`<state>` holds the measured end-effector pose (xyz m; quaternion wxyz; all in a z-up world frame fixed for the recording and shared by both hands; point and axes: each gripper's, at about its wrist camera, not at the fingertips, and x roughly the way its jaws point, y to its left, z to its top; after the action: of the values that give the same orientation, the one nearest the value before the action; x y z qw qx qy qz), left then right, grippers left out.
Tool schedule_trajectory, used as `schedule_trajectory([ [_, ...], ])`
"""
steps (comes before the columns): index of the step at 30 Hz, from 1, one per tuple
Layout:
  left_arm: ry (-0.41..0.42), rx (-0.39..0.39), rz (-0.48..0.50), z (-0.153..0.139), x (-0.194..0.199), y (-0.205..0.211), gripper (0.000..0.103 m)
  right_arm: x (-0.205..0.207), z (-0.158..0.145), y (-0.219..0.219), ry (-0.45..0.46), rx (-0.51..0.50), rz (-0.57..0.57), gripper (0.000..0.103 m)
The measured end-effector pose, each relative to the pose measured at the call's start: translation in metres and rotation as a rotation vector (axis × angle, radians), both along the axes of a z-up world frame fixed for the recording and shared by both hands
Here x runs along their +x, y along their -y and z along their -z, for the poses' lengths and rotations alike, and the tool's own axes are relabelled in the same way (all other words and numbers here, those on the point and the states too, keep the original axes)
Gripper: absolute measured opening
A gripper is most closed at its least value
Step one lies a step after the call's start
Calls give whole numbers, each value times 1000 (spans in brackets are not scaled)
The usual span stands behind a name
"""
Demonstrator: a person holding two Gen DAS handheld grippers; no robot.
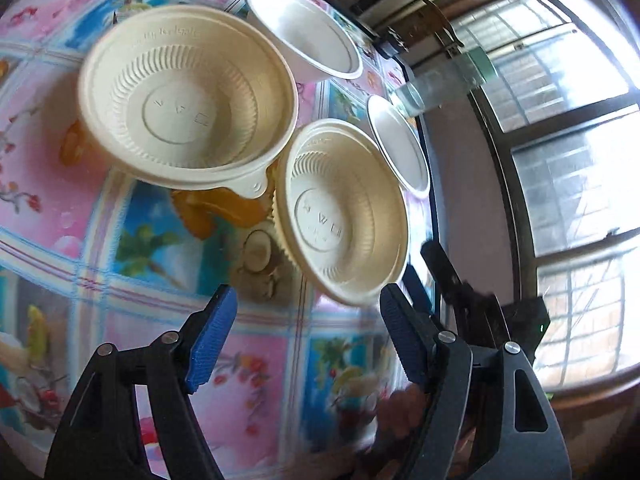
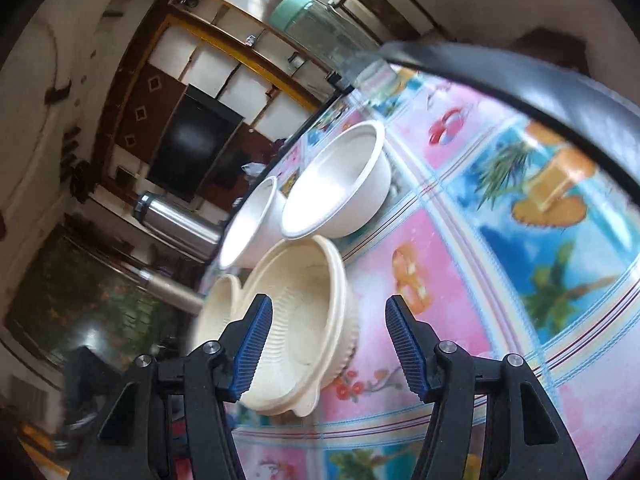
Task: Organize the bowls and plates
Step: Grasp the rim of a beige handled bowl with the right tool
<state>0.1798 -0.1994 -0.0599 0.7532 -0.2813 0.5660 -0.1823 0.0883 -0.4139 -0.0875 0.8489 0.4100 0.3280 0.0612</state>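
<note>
My left gripper [image 1: 306,340] hung released, fingers wide, below the nearer cream bowl [image 1: 344,216] at twelve o'clock on the counter [image 1: 60,208]; my right gripper [image 2: 328,348], equally released, straddled the larger cream bowl's [image 2: 304,320] rim, seemingly to stack it.

Two ribbed cream bowls [image 1: 188,96] [image 1: 344,216] and two smooth white bowls [image 1: 304,32] [image 1: 400,148] sit upright, clustered on the table
</note>
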Motion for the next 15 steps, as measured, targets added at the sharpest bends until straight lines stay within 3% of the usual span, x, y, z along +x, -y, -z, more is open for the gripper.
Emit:
schedule_trajectory([
  [6,-12,-33,-31,11,13,11,73,2,3,-2,-4,48,-9,62],
  [15,109,-25,-45,6,23,13,73,7,5,-1,-26,31,35,56],
])
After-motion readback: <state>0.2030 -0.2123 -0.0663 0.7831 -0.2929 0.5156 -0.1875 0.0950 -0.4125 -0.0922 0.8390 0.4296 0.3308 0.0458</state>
